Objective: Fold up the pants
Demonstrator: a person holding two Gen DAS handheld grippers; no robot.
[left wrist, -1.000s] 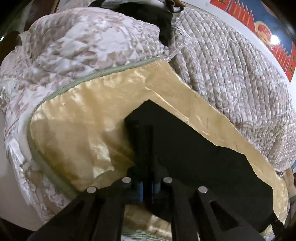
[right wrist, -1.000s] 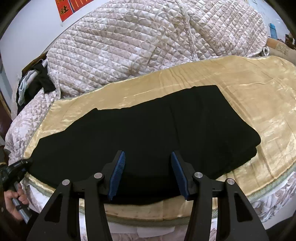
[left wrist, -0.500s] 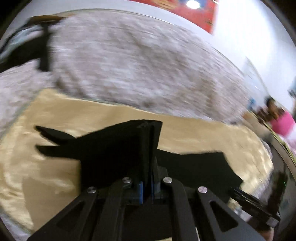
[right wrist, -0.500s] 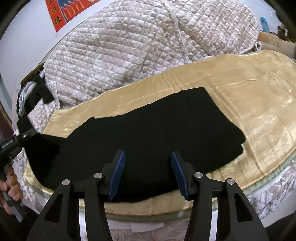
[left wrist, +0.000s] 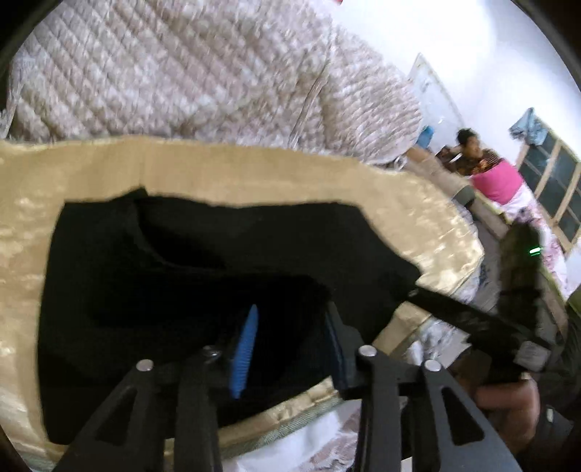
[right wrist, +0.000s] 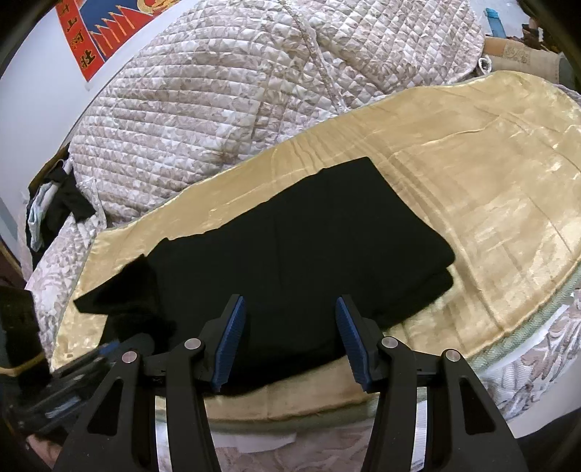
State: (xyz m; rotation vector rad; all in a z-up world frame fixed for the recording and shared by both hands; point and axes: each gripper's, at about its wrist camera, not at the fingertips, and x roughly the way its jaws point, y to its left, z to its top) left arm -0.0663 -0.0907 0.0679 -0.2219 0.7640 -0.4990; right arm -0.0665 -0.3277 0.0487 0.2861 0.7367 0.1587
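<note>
The black fabric pants [right wrist: 308, 254] lie folded on the shiny gold satin bedspread [right wrist: 490, 188], near the front edge of the bed. In the right wrist view they form a broad dark slab running from lower left to upper right, with a stacked double edge at the right end and a looser flap of cloth sticking out at the left end. In the left wrist view, which is blurred, the pants [left wrist: 225, 261] fill the middle of the picture, with a raised fold showing along the upper left.

The left gripper [left wrist: 290, 345] stands with its jaws apart at a moderate width, nothing between them; its blue ribbed pad [left wrist: 245, 348] shows clearly on one finger, and both fingers sit low over the near part of the pants. Whether the tips touch the cloth cannot be told through the blur.

The right gripper [right wrist: 290, 337] has its jaws wide, both blue ribbed pads facing each other with only the pants and the gold edge of the bedspread seen between them. It hangs over the near edge of the pants and holds nothing.

Behind the bedspread a bulky quilted beige-and-white comforter [right wrist: 254, 90] is heaped against the white wall, where a red and blue banner with Chinese characters [right wrist: 105, 32] hangs. A pile of dark and pale clothes [right wrist: 54, 203] lies at the far left of the bed. In the left wrist view a seated person in pink [left wrist: 486, 167] appears off to the right, near a dark-paned window [left wrist: 555, 188].
</note>
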